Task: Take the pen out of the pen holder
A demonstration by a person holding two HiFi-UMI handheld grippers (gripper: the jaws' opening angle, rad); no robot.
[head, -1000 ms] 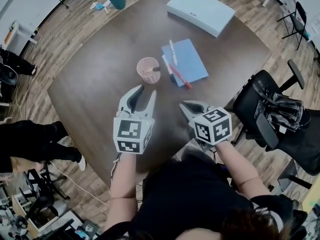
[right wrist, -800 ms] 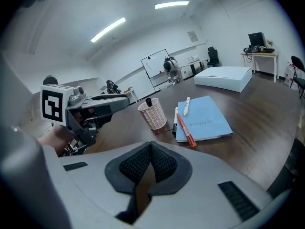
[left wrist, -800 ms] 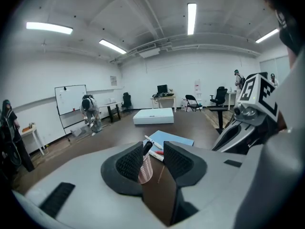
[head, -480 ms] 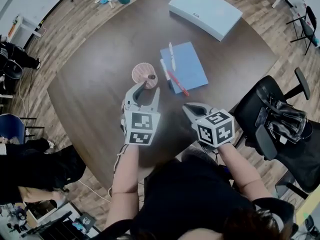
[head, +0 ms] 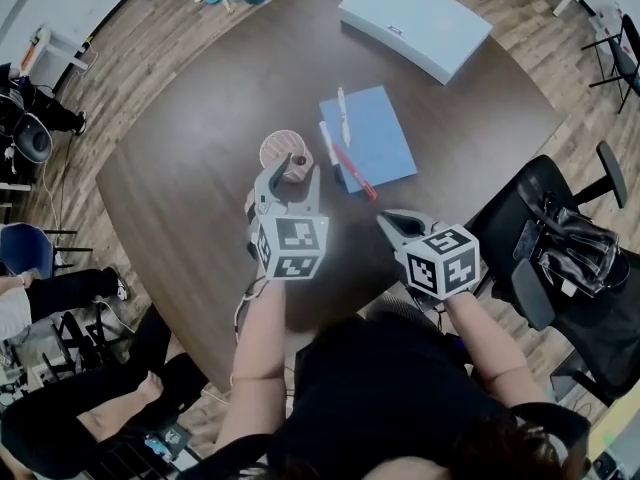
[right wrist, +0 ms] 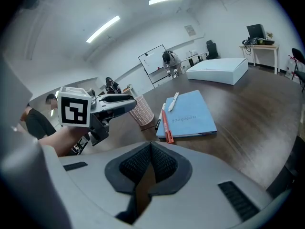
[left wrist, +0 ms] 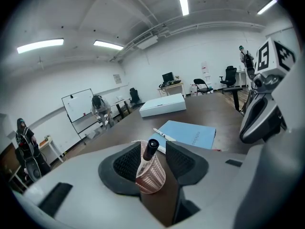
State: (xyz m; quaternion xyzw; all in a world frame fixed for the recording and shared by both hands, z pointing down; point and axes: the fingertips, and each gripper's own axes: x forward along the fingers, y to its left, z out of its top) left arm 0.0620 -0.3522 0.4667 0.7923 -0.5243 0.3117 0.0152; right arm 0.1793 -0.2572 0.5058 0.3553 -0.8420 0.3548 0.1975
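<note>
Left gripper: jaws spread wide and just been opening further, pointing forward and downward over the dark brown round table. Between its textured black pads stands the pink ribbed cylindrical pen holder. A gap shows at the right pad, and whether the left pad touches the holder's rim cannot be told. Nothing is gripped. The task's dark-capped pen stands tilted inside the holder, its cap rising above the rim, between the jaw tips.

Right gripper: jaws closed together with nothing between them. It hovers above the near table edge, to the right of the left gripper and well apart from the holder.

Beyond the left gripper's jaws and slightly to their right lies a flat light-blue notebook. A white pen rests on the cover. A red pen lies along the notebook's near left edge, and a slim black-and-white pen lies just beside it on the table.

Farther ahead of both grippers, near the far table edge, sits a flat white rectangular box. To the right of the right gripper, off the table, stands a black office chair.
</note>
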